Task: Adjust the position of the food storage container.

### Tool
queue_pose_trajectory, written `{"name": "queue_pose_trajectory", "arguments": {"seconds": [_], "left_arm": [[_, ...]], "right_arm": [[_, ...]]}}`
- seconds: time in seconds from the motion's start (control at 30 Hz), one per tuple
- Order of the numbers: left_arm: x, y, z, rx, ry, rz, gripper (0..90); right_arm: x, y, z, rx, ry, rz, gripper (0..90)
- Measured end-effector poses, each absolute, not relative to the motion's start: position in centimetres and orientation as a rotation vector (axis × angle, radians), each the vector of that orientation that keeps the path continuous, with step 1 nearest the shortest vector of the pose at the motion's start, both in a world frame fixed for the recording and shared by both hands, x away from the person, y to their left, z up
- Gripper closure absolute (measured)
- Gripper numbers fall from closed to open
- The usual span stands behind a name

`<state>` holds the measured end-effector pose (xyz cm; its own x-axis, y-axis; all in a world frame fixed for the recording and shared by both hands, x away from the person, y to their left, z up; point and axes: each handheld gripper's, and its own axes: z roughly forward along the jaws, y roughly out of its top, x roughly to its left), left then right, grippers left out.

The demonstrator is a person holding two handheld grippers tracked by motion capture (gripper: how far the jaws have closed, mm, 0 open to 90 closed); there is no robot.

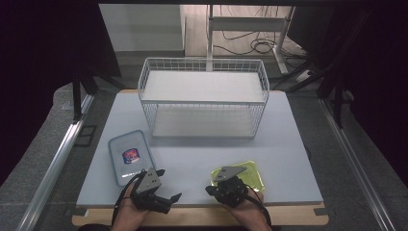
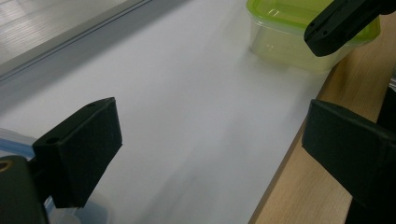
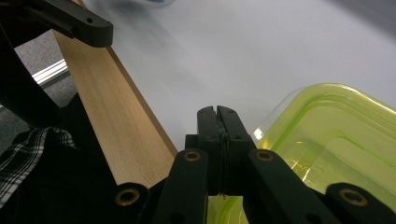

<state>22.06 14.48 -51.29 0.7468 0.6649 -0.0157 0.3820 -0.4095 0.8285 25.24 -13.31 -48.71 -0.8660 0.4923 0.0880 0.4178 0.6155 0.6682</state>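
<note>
Start of pick-up: right claw (image 3: 218,114) pressed together, empty, at near-left corner of green box (image 3: 327,140); left claw (image 2: 205,140) spread, left of box. Next: spread, straddle rim.

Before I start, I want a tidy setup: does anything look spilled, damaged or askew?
Nothing stands out. The green-lidded container and blue-lidded container sit flat and closed on the table, the wire rack stands upright, nothing spilled.
</note>
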Motion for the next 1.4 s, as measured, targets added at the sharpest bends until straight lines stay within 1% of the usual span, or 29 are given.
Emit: {"name": "queue_pose_trajectory", "arguments": {"seconds": [0.2,0.9,1.3,1.4], "left_arm": [[22.1,14.4,-51.3,2.048,0.791,0.388,5.1],[22.1,14.4,-51.4,2.046,0.789,0.372,5.3],[22.1,14.1,-51.4,2.053,0.774,0.317,5.8],[22.0,14.0,-51.4,2.066,0.773,0.323,5.8]], "right_arm": [[25.6,-14.0,-48.8,0.795,2.709,1.041,89.4],[28.6,-20.0,-48.6,1.011,2.573,1.005,89.3],[30.6,-24.3,-48.5,1.144,2.492,0.991,88.6],[31.0,-25.4,-48.4,1.166,2.465,0.980,88.1]]}}
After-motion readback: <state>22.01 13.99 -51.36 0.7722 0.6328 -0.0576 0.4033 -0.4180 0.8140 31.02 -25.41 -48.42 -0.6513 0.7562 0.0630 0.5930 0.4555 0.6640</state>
